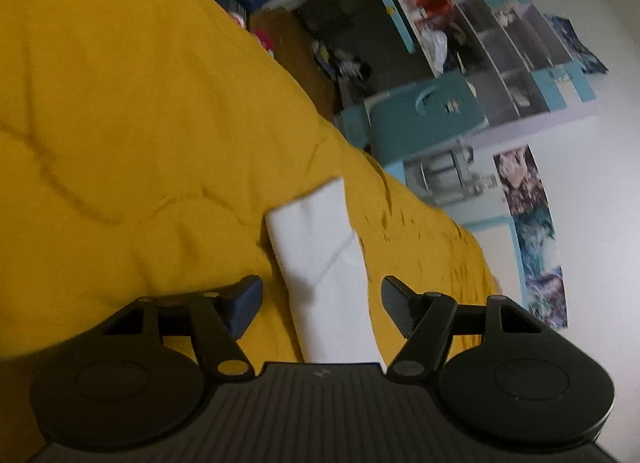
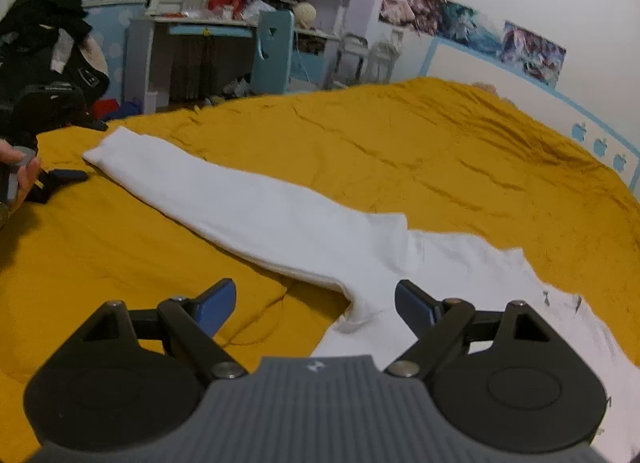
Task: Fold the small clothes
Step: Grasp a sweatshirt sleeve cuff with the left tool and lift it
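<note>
Your left gripper (image 1: 322, 303) stands with its jaws wide apart. The cuff end of the white garment's sleeve (image 1: 320, 255) lies between the two fingers, but neither pad presses on it; yellow cover shows on both sides of the cloth. Nothing is held.

Your right gripper (image 2: 316, 303) is likewise spread wide. It hangs above the point where the sleeve meets the body of the white garment (image 2: 460, 275). The right finger (image 2: 416, 313) is over white cloth; the left finger (image 2: 214, 309) is over bare bedcover. No pad grips the fabric.

Location of the work item: the white garment lies flat on the yellow bedcover (image 2: 400, 151). In the right wrist view its body occupies the lower right, and one long sleeve (image 2: 224, 199) extends away from it toward the upper left, laid out almost straight. The far end of that sleeve lies near your left hand (image 2: 16, 175), which appears at the left edge of that view, holding the other tool; one dark fingertip of that tool rests close to the cuff.

Surroundings: a desk (image 2: 192, 27) and a teal chair (image 2: 272, 51) stand beyond the bed. Posters (image 2: 472, 27) are fixed to the white wall.

The left wrist view is blurred; fine detail of the cuff cannot be read.
</note>
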Action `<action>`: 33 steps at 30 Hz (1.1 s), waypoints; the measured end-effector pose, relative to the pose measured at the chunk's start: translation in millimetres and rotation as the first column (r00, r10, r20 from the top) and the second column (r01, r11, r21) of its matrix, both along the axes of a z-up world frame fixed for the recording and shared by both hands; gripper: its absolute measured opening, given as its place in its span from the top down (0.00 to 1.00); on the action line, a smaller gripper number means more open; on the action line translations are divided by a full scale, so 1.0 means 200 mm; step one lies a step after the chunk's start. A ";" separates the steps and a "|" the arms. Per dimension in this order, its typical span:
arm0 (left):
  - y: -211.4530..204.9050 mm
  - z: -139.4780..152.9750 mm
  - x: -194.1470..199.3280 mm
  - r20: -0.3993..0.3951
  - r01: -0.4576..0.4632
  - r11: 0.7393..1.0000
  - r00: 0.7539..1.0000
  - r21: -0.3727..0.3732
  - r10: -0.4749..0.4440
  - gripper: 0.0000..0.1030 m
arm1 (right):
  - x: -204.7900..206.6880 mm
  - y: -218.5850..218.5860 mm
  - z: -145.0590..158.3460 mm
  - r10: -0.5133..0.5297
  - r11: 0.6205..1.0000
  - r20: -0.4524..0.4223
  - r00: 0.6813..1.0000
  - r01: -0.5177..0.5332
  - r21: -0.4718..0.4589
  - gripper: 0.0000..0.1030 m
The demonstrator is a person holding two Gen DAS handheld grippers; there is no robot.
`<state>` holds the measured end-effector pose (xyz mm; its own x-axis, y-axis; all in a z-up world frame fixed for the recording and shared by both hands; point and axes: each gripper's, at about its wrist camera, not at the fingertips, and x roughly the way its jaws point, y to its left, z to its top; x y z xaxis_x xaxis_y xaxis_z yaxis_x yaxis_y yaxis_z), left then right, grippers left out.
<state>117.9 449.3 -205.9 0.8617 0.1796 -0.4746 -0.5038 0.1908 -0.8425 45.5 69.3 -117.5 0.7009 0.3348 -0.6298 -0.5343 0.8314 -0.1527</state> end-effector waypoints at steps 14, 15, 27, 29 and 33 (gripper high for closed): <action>0.06 0.00 0.06 -0.003 0.020 1.000 1.000 0.012 -0.020 0.89 | -0.06 -0.03 -0.06 0.006 0.999 -0.077 0.997 -0.009 -0.031 0.20; 0.06 0.02 0.08 0.001 0.024 1.000 1.000 0.019 -0.024 0.90 | -0.05 -0.04 -0.05 0.003 1.000 -0.076 0.997 -0.005 -0.027 0.20; -0.37 0.63 0.21 0.307 0.198 0.965 0.920 0.171 -0.243 0.92 | -0.14 -0.31 0.04 -0.023 0.999 -0.090 0.996 0.027 0.045 0.20; -0.54 0.74 0.28 0.343 0.265 0.941 0.881 0.209 -0.325 0.92 | -0.15 -0.41 0.03 -0.047 0.997 -0.101 0.994 0.053 0.051 0.20; -0.95 0.90 0.43 0.400 0.403 0.879 0.784 0.255 -0.476 0.92 | -0.17 -0.65 0.04 -0.121 0.989 -0.123 0.985 0.129 0.065 0.20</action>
